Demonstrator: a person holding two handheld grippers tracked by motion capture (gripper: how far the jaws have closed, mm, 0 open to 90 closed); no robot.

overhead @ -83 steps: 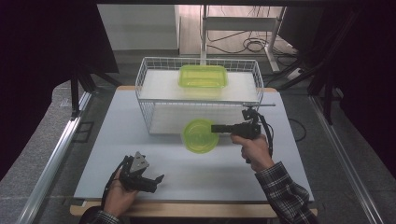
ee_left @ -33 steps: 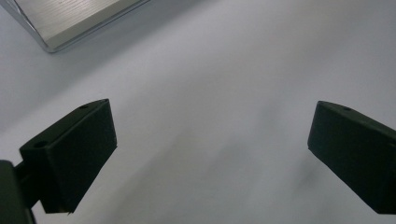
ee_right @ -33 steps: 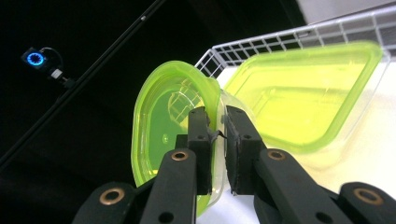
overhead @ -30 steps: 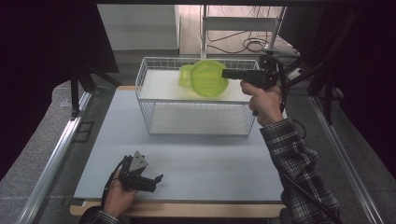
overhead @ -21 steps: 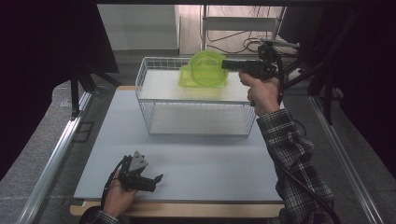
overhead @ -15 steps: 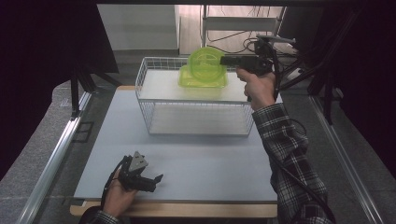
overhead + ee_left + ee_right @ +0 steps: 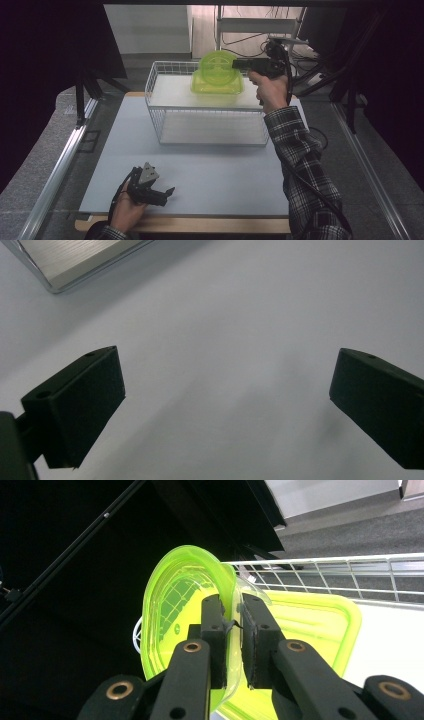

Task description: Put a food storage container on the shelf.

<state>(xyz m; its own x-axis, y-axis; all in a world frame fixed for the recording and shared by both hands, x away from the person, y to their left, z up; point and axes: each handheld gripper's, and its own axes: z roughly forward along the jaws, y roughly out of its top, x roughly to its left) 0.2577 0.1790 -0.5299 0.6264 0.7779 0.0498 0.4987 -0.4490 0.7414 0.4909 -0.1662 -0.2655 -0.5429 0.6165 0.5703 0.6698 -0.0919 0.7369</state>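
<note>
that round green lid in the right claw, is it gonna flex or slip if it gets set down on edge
Probably light: the right claw holds the round green lid upright by a rim pinch alone. The thin translucent plastic likely flexes a little. Set on edge in the wire basket, it would probably roll or tip onto the green container.

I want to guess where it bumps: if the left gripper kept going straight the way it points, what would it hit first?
Probably the table top. The left gripper has open jaws aimed at its bare pale surface, with nothing between them, though the gap is hard to judge.
</note>
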